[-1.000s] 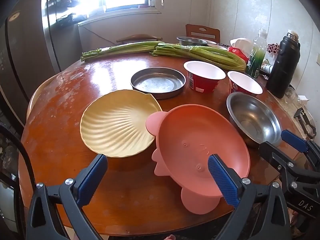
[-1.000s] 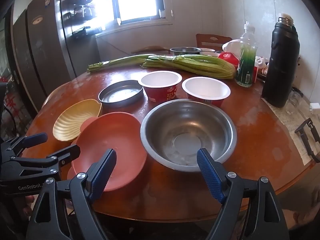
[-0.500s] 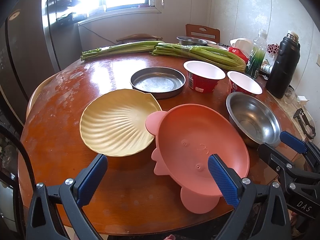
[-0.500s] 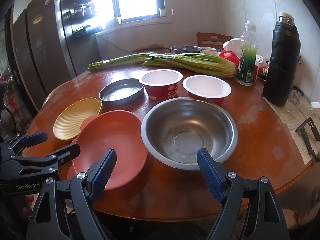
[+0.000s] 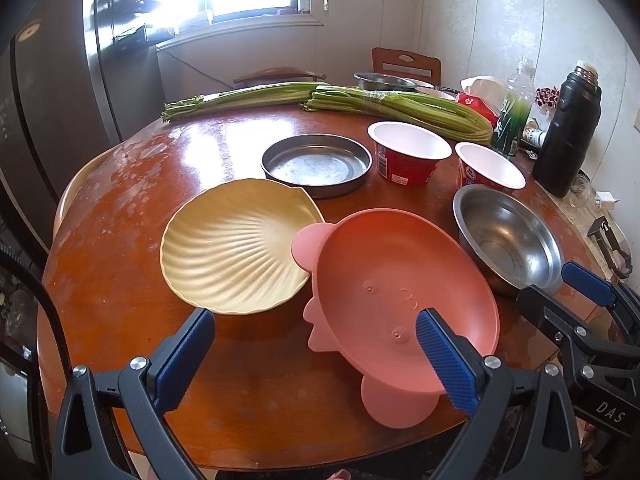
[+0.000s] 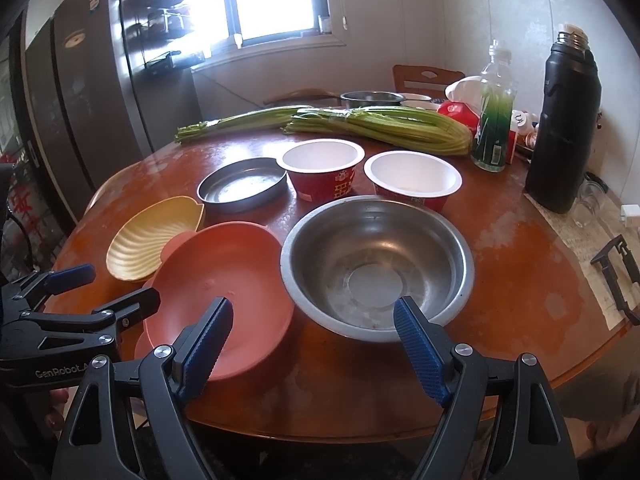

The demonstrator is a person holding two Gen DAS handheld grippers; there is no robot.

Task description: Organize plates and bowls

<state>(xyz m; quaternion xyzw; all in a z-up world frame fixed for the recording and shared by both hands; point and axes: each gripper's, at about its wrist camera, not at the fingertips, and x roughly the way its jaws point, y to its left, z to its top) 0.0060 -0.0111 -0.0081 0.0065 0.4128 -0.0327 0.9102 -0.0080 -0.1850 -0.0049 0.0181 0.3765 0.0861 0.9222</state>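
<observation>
A pink animal-shaped plate [image 5: 400, 292] [image 6: 224, 280] lies at the table's near edge, its ear over the rim of a yellow shell-shaped plate [image 5: 236, 246] [image 6: 152, 240]. A steel bowl [image 5: 506, 238] [image 6: 376, 264] stands to the right of it. Behind are a flat steel pan [image 5: 316, 164] [image 6: 242, 184] and two red paper bowls [image 5: 408, 156] [image 6: 322, 170], [image 5: 490, 170] [image 6: 412, 178]. My left gripper [image 5: 316, 352] hangs open above the near edge, its right finger over the pink plate. In front of the steel bowl my right gripper [image 6: 316, 344] is open, holding nothing.
The round wooden table [image 5: 120, 280] carries two bundles of green stalks [image 5: 400, 106] at the back. A black flask [image 6: 562, 132], a green bottle [image 6: 494, 120] and packets crowd the far right. A steel pot [image 6: 372, 98] and a chair [image 6: 424, 76] stand behind. A fridge [image 5: 48, 100] is on the left.
Both grippers have shifted very slightly; the plates and bowls have not moved.
</observation>
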